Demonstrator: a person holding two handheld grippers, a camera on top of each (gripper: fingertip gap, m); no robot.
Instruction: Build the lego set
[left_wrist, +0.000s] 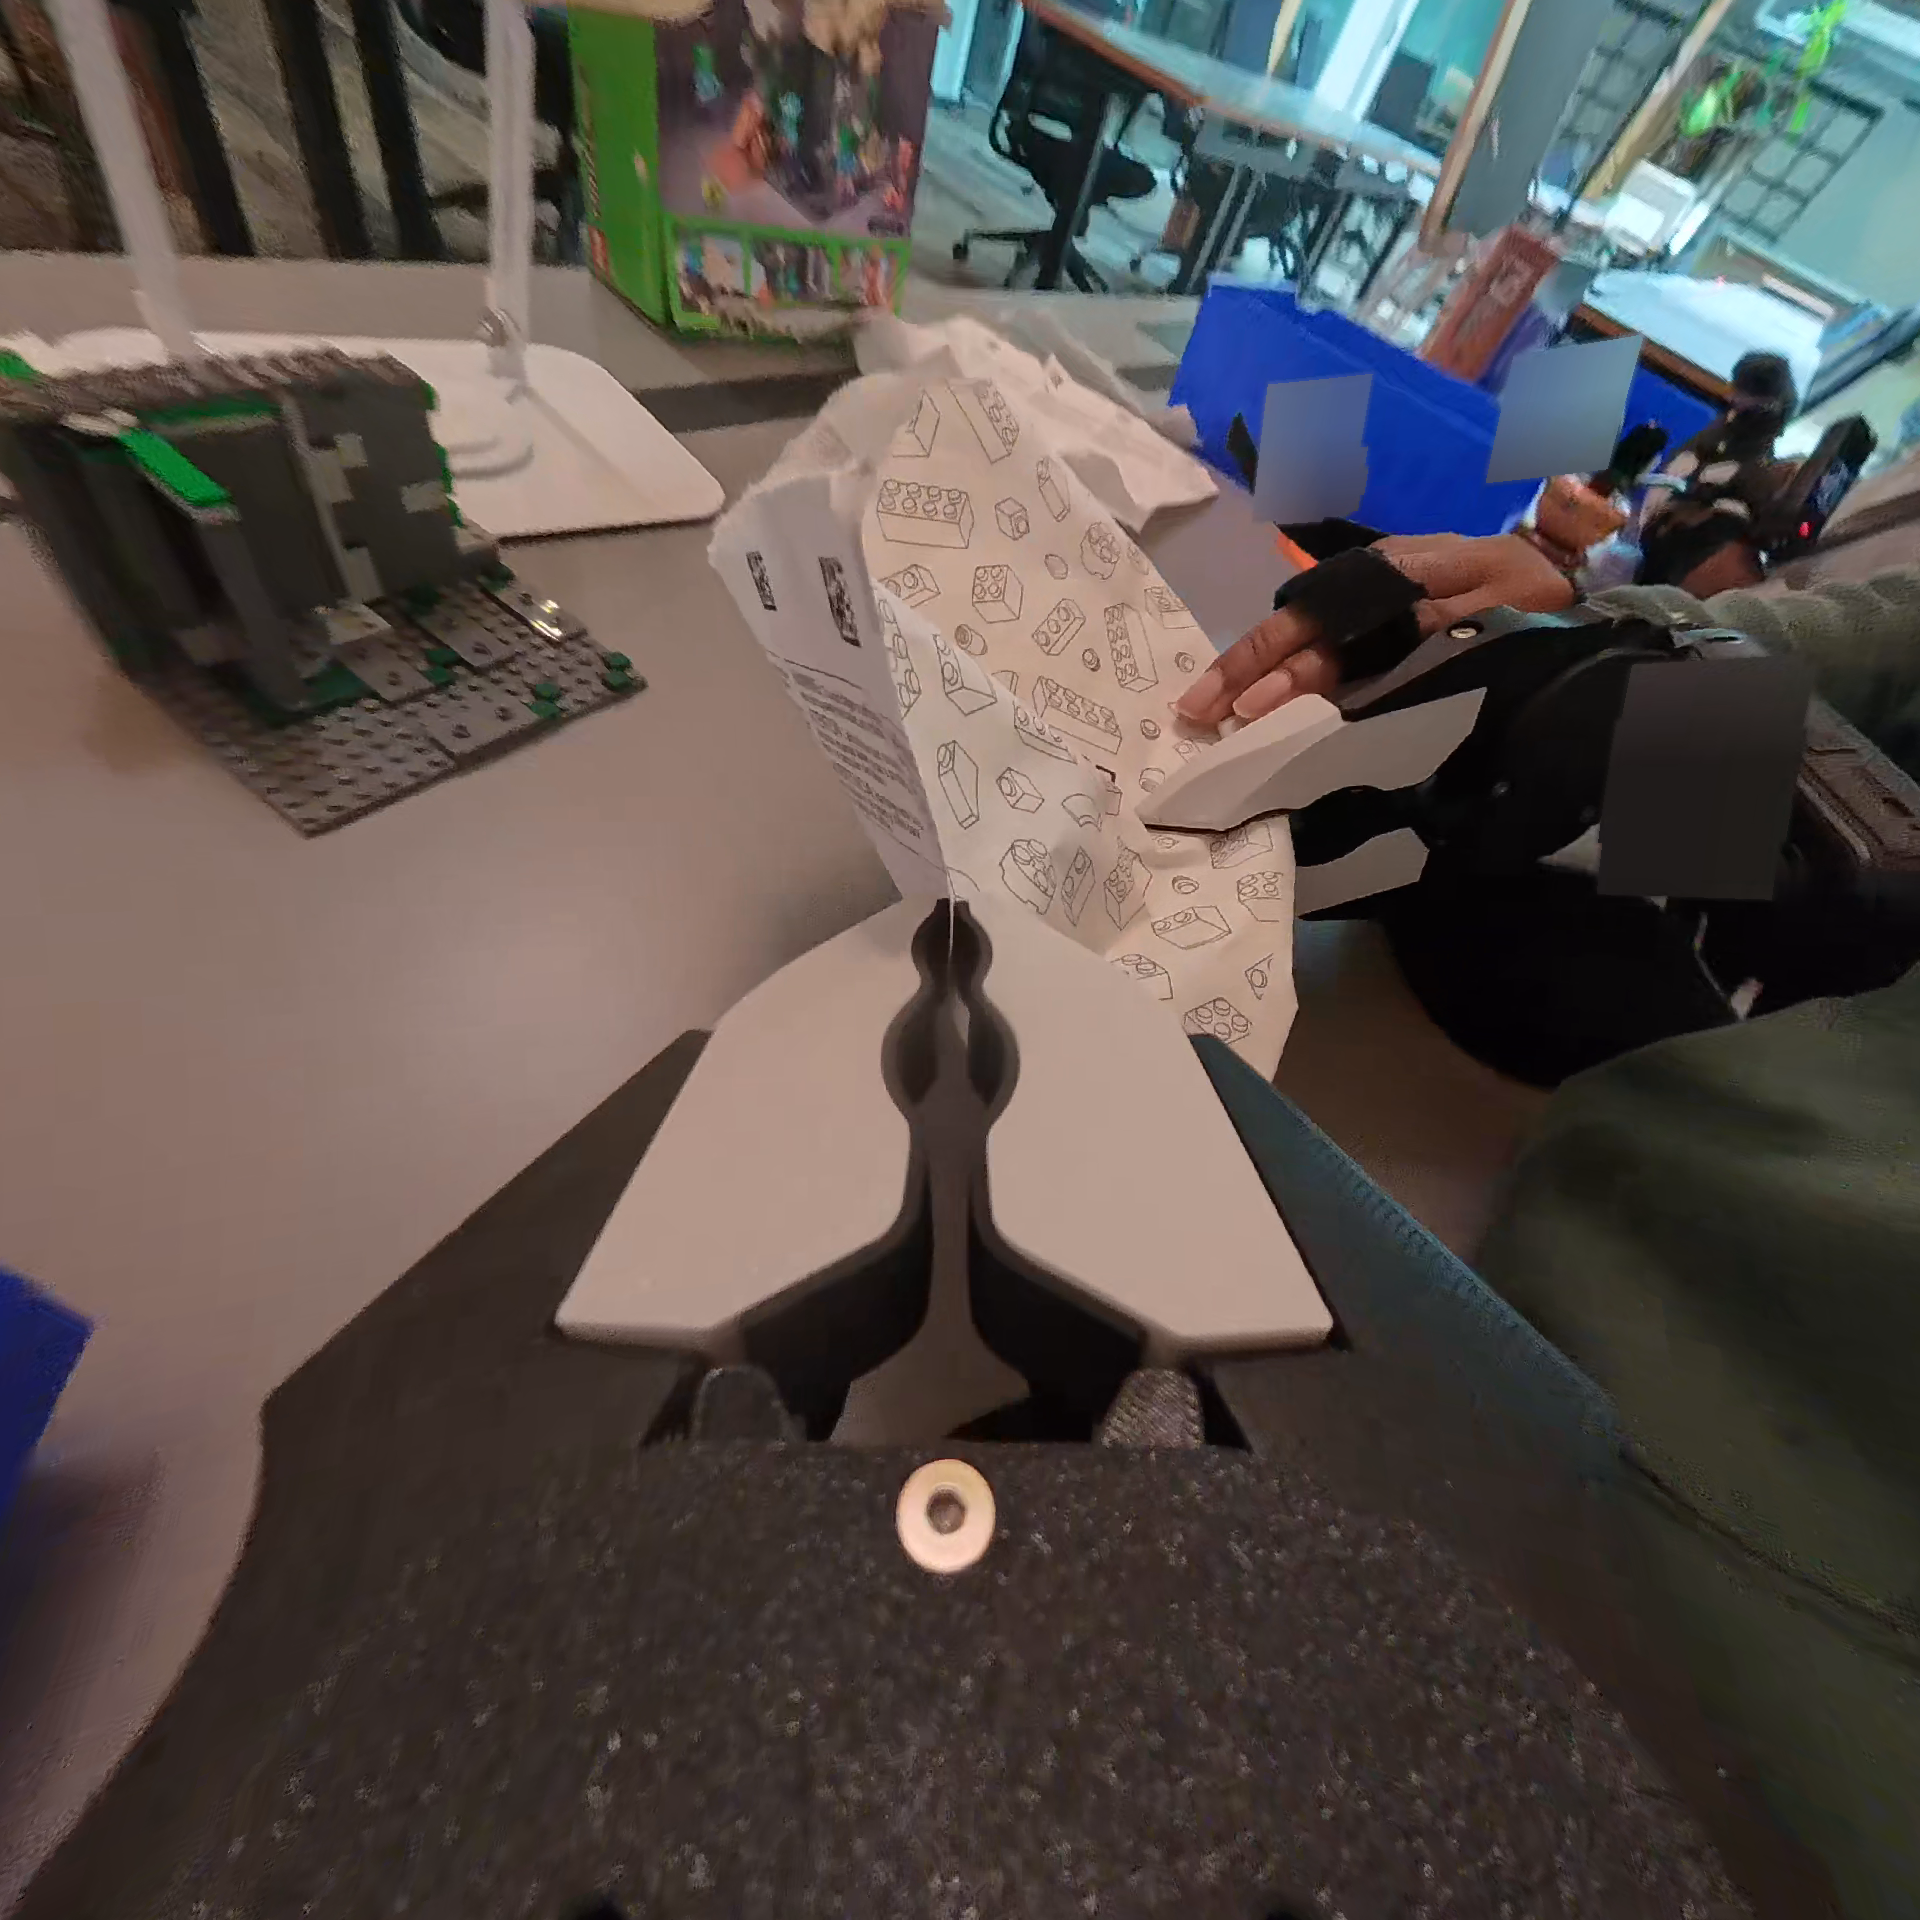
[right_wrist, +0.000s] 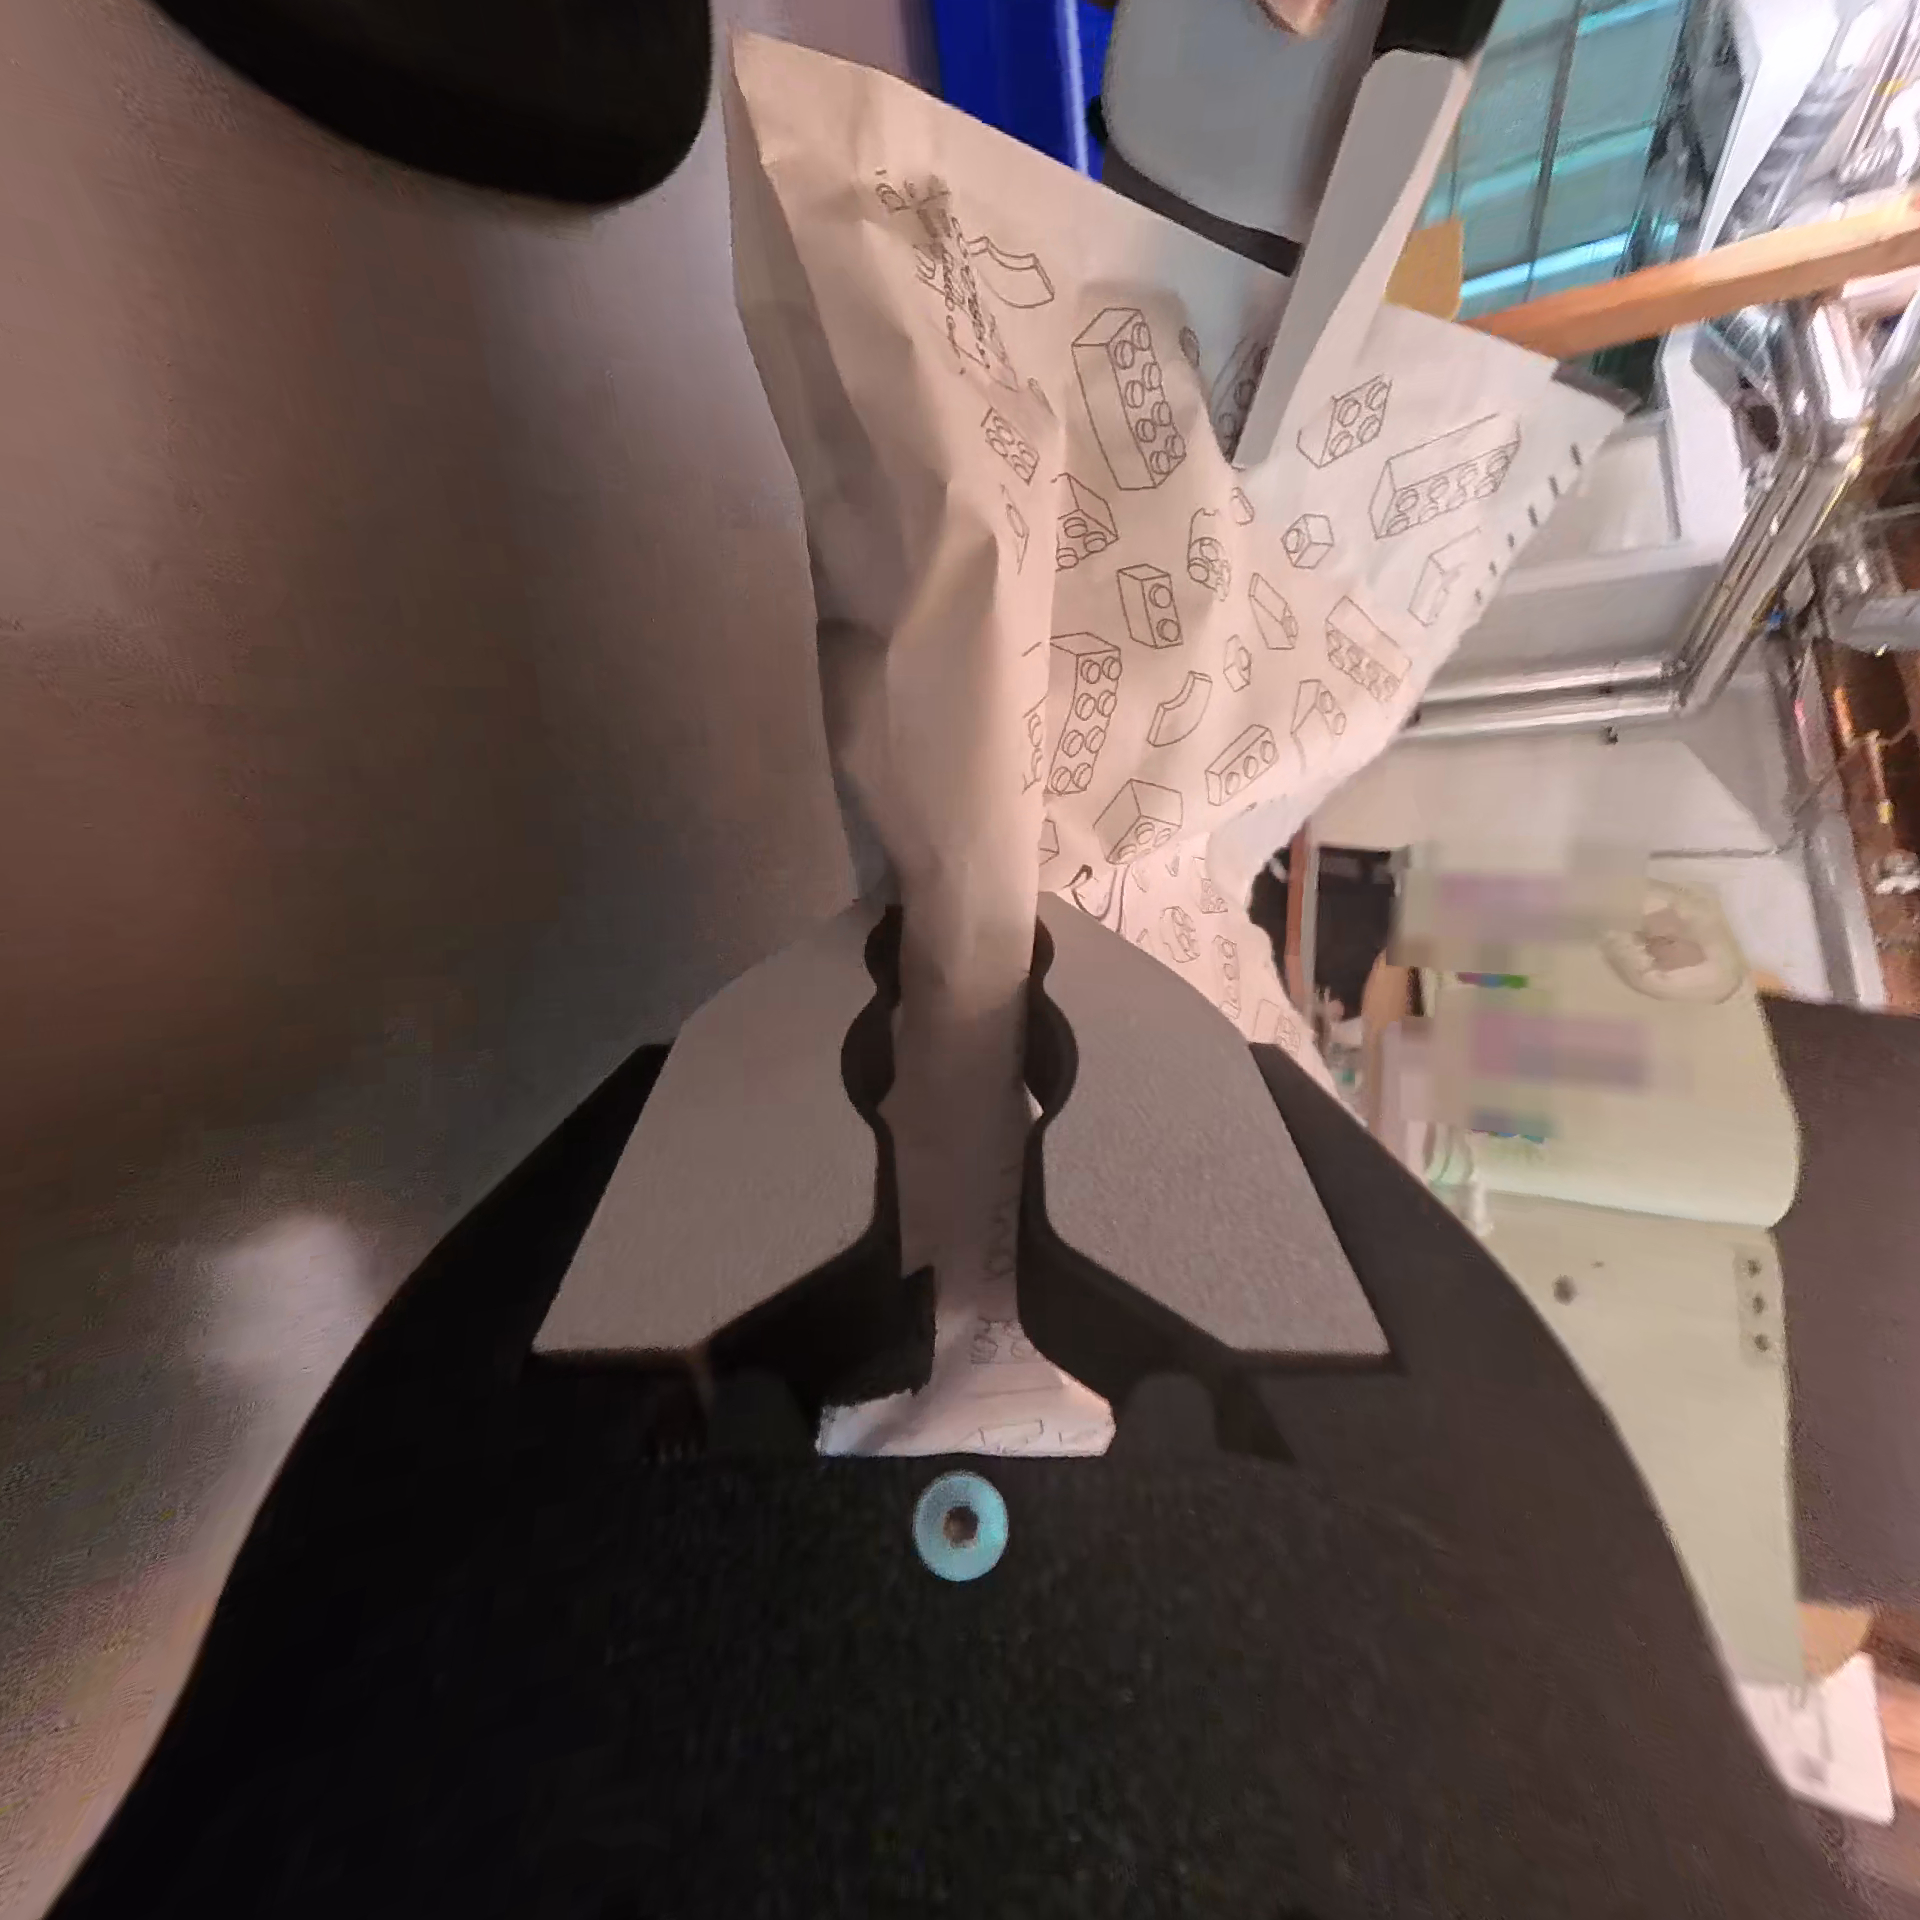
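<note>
Left wrist view, lower centre: the left tongs (left_wrist: 951, 935) are closed down to a hairline gap, their tips pinching a thin edge of the white paper bag (left_wrist: 1039, 675) printed with brick outlines; the bag rises from the tips toward the middle of the frame, crumpled and with a ragged upper edge. At centre right, the right tongs (left_wrist: 1174, 821) come in from the right edge and bite the same bag on its right flank, a person's hand (left_wrist: 1340, 623) in a dark fingerless glove resting on top of them, fingertips touching the paper. Right wrist view, centre: the right tongs (right_wrist: 951, 971) are partly closed around a bunched neck of the paper bag (right_wrist: 1195, 623), which fills the gap between the fingers and runs back to their base; the bag fans out toward the upper right, where the left tongs (right_wrist: 1247, 442) grip it. Farther off, at left centre of the left wrist view, the partly built grey and green lego model (left_wrist: 260, 561) stands on the grey table (left_wrist: 468, 987), well apart from both tongs. Beyond it, at upper centre, stands the green lego box (left_wrist: 748, 166).
</note>
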